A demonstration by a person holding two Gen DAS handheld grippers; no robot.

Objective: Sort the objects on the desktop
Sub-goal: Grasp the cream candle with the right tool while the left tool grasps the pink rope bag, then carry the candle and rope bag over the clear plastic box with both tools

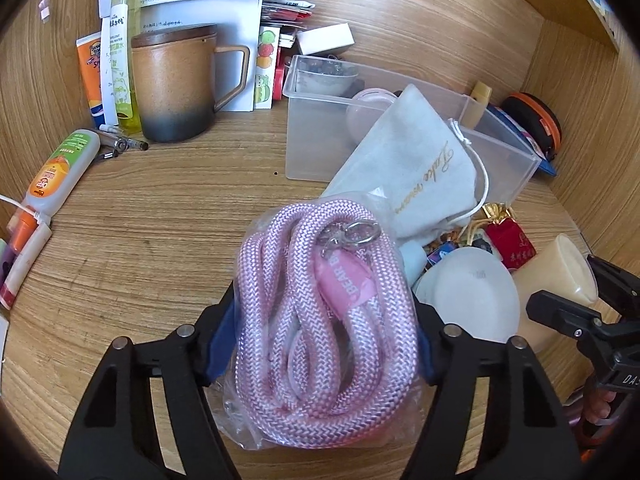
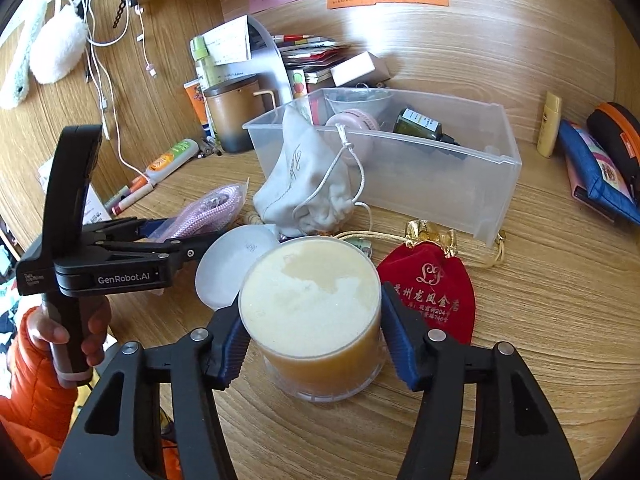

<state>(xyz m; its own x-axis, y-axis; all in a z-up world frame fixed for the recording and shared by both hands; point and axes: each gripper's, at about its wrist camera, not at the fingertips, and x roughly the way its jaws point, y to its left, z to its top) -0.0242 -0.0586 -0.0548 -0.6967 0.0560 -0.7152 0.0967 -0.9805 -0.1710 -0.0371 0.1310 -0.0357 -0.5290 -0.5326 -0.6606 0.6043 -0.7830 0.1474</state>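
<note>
The pink rope (image 1: 324, 320) in its clear bag sits clamped between the left gripper's (image 1: 324, 344) pads, long axis running forward, with the plastic bin (image 1: 400, 136) ahead and slightly right, while the right gripper (image 2: 312, 344) brackets a candle jar (image 2: 316, 316), grip uncertain.
</note>
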